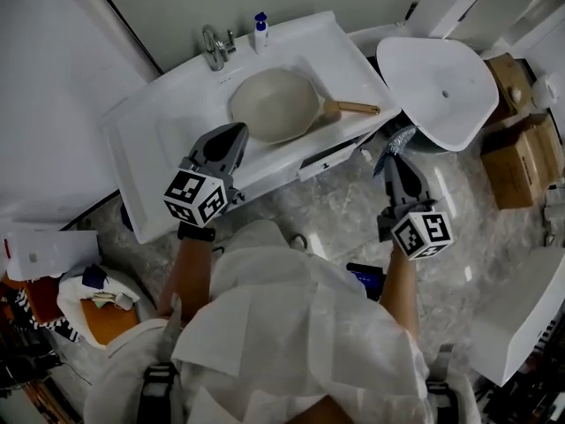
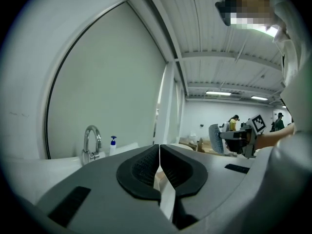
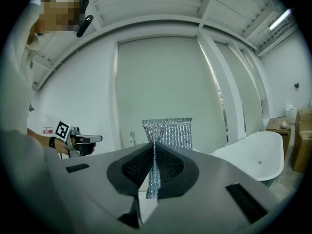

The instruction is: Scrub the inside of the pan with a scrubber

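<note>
A pale, cream-coloured pan (image 1: 275,104) with a wooden handle (image 1: 355,108) lies in the white sink (image 1: 177,126). My left gripper (image 1: 231,136) hovers over the sink's front rim, just left of the pan, jaws shut with nothing between them (image 2: 159,165). My right gripper (image 1: 395,162) is held off the sink's right end, in front of the pan handle, shut on a silvery mesh scrubber (image 3: 167,133) that stands up from the jaws (image 3: 154,172). The scrubber (image 1: 395,140) shows as a small glinting patch in the head view.
A chrome faucet (image 1: 212,47) and a small blue-capped pump bottle (image 1: 260,32) stand at the sink's back edge. A white freestanding basin (image 1: 441,87) sits to the right, cardboard boxes (image 1: 521,148) beyond it. People stand far off in the left gripper view.
</note>
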Action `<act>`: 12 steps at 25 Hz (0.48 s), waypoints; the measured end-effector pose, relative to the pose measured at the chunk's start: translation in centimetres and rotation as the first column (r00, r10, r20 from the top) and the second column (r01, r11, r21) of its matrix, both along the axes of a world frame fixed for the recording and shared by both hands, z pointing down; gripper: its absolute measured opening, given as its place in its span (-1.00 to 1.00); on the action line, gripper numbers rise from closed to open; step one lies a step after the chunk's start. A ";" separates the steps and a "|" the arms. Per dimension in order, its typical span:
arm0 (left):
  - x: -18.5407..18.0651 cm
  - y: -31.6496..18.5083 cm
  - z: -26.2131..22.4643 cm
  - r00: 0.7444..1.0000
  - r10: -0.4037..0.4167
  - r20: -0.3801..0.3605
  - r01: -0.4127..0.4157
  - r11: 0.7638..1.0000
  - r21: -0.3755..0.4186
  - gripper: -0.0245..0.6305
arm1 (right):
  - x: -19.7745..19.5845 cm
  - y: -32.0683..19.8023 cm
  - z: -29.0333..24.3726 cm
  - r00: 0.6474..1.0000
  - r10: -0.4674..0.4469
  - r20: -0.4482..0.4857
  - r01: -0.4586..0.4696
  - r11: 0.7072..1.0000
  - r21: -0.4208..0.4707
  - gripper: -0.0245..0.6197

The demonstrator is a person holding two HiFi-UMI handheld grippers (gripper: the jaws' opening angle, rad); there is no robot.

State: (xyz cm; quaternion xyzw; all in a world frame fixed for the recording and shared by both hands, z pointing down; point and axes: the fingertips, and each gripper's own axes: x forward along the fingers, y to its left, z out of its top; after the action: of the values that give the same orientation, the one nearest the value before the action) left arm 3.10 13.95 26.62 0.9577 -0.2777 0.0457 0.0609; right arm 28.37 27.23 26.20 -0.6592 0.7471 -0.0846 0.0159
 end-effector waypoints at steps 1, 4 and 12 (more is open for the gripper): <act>-0.1 -0.3 0.2 1.000 -0.005 0.007 0.005 1.000 0.000 -0.86 | 0.0 -0.6 0.2 1.000 -0.011 0.002 0.011 1.000 -0.005 -0.86; -0.7 -2.0 0.8 0.999 -0.027 0.017 0.027 1.000 0.001 -0.86 | -0.5 -3.0 0.8 0.999 -0.043 0.003 0.043 0.999 -0.020 -0.86; -3.5 -10.3 2.4 0.998 -0.048 0.029 0.049 0.999 -0.010 -0.86 | -3.8 -13.4 2.7 0.994 -0.110 0.008 0.110 0.991 -0.073 -0.86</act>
State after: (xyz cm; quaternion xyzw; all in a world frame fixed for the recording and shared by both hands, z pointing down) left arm -0.44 3.69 29.02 0.9495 -0.3014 0.0594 0.0633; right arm 24.60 13.79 28.86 -0.6170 0.7785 -0.1142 -0.0115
